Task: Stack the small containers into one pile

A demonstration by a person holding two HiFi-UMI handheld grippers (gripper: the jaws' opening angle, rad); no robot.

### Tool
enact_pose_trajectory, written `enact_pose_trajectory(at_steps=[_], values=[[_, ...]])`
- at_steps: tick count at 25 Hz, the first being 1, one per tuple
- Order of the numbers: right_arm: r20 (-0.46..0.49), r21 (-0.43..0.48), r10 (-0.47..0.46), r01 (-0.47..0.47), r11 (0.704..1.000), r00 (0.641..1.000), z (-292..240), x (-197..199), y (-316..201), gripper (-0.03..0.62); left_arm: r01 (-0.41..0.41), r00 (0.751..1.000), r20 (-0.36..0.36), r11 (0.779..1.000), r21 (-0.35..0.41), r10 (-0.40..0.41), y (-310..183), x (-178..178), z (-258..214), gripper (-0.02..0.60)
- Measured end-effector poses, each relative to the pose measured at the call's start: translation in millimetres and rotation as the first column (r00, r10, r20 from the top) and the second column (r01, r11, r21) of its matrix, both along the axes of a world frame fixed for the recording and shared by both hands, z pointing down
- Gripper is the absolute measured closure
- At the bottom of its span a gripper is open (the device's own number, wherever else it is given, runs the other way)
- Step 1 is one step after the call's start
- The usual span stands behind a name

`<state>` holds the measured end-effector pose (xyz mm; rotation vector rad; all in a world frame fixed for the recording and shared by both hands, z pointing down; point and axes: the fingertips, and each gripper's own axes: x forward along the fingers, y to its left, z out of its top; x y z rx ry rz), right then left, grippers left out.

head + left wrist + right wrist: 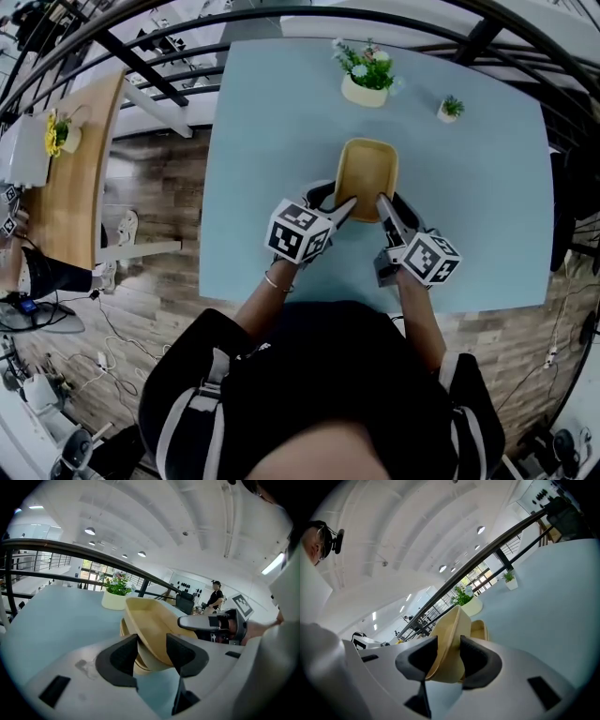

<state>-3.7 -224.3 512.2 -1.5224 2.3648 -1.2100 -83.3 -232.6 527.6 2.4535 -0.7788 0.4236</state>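
Observation:
A tan oblong container (367,173) sits in the middle of the light blue table (272,131). My left gripper (348,207) holds its near left corner and my right gripper (382,202) its near right rim. In the left gripper view the top container (150,625) is tilted between the jaws of my left gripper (152,651), with a second container (125,631) under it. In the right gripper view my right gripper (444,656) pinches the top container's wall (447,630); a lower container (480,631) shows behind it.
A cream pot with flowers (366,77) and a small potted plant (450,109) stand at the table's far side. A wooden table (80,178) lies to the left across the floor gap. A dark railing (70,550) runs beyond the table.

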Motion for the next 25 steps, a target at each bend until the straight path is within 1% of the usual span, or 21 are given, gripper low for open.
enact_pose_trajectory(at_steps=[12, 19, 25], values=[[0.012, -0.053, -0.008, 0.009, 0.999, 1.000, 21, 9, -22, 0.438, 0.030, 0.999, 0.019, 1.000, -0.004, -0.030, -23, 10, 13, 0.400], [0.010, -0.082, -0.024, 0.025, 0.996, 1.000, 33, 6, -23, 0.431, 0.011, 0.999, 0.053, 0.999, -0.030, -0.009, -22, 9, 26, 0.400], [0.002, -0.093, -0.023, 0.023, 0.995, 1.000, 40, 7, -21, 0.424, -0.004, 0.998, 0.067, 0.999, -0.047, 0.007, -21, 11, 33, 0.400]])
